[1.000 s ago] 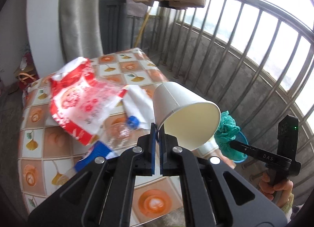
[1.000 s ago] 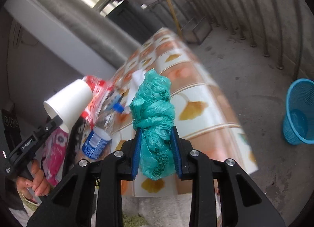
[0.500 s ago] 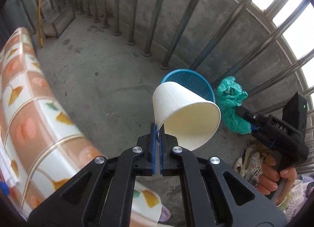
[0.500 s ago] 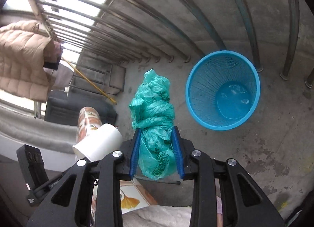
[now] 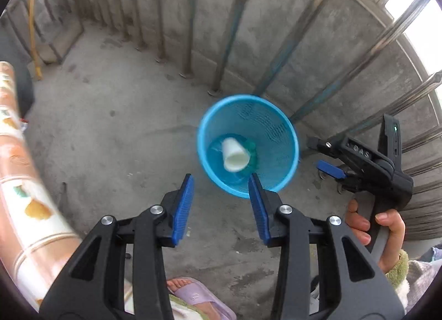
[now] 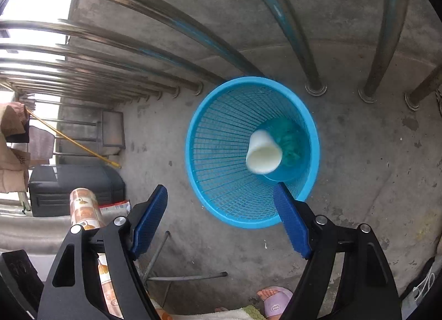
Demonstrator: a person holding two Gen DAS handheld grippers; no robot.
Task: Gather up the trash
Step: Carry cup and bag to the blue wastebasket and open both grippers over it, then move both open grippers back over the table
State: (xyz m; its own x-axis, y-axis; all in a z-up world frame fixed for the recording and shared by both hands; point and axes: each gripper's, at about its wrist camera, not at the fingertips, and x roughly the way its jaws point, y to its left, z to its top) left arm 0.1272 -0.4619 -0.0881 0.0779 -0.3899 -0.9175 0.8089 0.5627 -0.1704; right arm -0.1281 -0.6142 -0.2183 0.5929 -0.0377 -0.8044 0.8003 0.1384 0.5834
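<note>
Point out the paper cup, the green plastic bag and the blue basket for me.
paper cup (image 6: 263, 152), right wrist view, its side wall
green plastic bag (image 6: 290, 140), right wrist view, crumpled middle
blue basket (image 5: 287, 132), left wrist view, its rim

Basket (image 5: 287, 132) on floor (image 5: 110, 132), just before railing bars (image 5: 229, 29) and wall behind. Paper cup (image 5: 234, 151) inside basket, blurred, poss. not yet settled; crumpled bag (image 6: 290, 140) in basket bottom beside/behind cup. Left gripper (image 5: 221, 206) above basket's near rim, right gripper (image 6: 221, 223) likewise, approx. opposite side. Table edge (image 5: 19, 170) at left of left wrist view, well apart from basket. Slippered foot (image 5: 193, 298) below, near grippers.
</note>
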